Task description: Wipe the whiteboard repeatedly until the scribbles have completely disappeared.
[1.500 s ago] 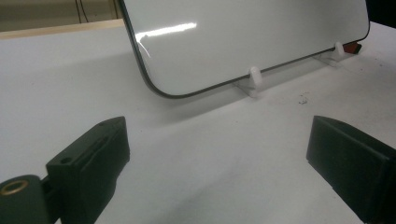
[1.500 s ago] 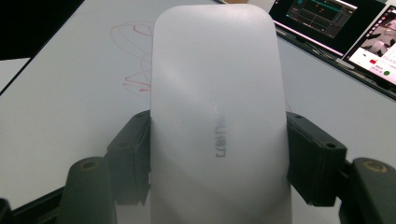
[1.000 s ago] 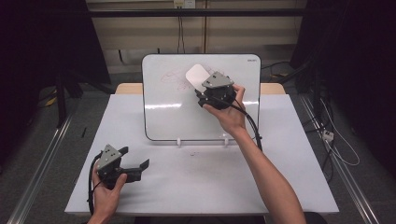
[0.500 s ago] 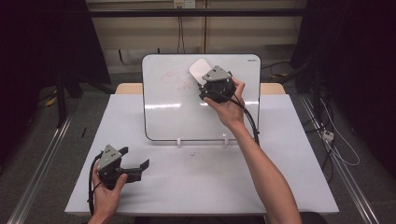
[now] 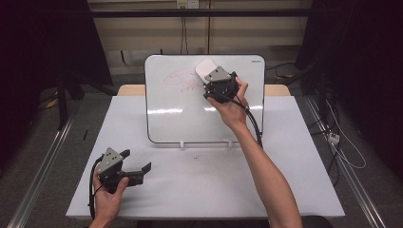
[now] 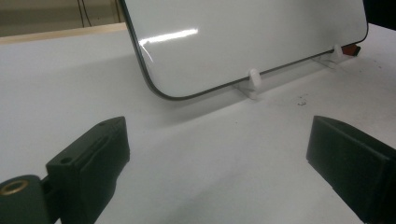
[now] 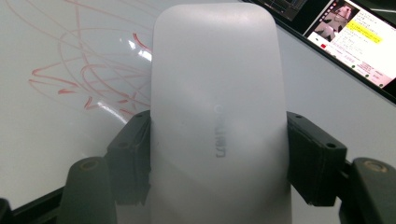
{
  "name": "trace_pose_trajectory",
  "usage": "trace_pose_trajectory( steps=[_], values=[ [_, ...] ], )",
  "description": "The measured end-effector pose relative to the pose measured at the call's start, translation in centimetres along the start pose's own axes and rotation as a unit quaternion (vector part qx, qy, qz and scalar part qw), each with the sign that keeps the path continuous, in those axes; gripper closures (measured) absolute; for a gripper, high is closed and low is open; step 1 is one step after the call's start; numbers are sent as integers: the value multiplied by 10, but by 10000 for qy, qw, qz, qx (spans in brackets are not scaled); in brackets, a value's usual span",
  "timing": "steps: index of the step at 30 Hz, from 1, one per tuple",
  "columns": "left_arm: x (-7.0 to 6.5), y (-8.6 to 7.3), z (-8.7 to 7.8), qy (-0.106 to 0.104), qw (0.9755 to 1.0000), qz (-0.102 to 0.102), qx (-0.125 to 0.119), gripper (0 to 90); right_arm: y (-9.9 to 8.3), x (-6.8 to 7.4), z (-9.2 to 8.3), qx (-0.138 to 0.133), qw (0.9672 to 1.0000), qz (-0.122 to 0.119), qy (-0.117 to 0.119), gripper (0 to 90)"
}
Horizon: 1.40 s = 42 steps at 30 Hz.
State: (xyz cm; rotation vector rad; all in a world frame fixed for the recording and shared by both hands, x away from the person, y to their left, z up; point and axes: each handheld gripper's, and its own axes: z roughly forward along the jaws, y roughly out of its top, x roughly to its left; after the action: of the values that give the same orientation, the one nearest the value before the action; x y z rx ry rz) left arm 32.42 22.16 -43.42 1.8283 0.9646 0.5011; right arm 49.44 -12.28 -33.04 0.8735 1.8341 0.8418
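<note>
A whiteboard point(image 5: 171, 114) stands tilted on clips at the back of the white table point(image 5: 294, 180). Red scribbles point(image 5: 180, 80) mark its upper middle. My right gripper point(image 5: 209, 77) is shut on a white eraser point(image 5: 204, 69) and holds it against the board's top, just right of the scribbles. In the right gripper view the eraser point(image 7: 217, 116) sits between both jaws, with the red scribbles point(image 7: 88, 74) to its left. My left gripper point(image 5: 135, 161) rests open at the table's front left, with nothing between its jaws. In the left gripper view it faces the whiteboard's point(image 6: 243, 37) lower corner.
A small dark speck point(image 5: 195, 156) lies on the table in front of the board. A red object point(image 6: 350, 49) peeks from behind the board's far foot. A lit screen point(image 7: 355, 32) shows beyond the board. Cables trail from both grippers.
My right gripper has carried the eraser a little upward along the board's top. The left gripper has stayed put.
</note>
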Motion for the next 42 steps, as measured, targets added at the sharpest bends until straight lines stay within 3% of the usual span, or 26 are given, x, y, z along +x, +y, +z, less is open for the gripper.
trace_pose_trajectory(
  steps=[2,9,15,16,19,29,42],
  values=[
    [0,0,0,4,10000,-8,-10,58,-1,3,0,-33,10000,-23,-88,316],
    [-1,0,3,-11,10000,5,51,58,-1,9,-2,42,9999,-126,-25,317],
    [-2,-1,4,-22,10000,-2,72,58,-9,30,-5,39,9989,-367,275,316],
    [-2,-1,4,-23,10000,4,73,58,-11,36,-6,18,9985,-477,266,317],
    [-2,-1,4,-20,10000,37,89,58,-13,41,-7,-1,9987,-443,260,316],
    [-1,-1,2,-10,10000,-11,61,58,-9,28,-5,52,9988,-347,331,316],
    [0,-2,0,11,10000,-7,60,58,-8,-26,-7,94,9996,247,-46,316]
  ],
)
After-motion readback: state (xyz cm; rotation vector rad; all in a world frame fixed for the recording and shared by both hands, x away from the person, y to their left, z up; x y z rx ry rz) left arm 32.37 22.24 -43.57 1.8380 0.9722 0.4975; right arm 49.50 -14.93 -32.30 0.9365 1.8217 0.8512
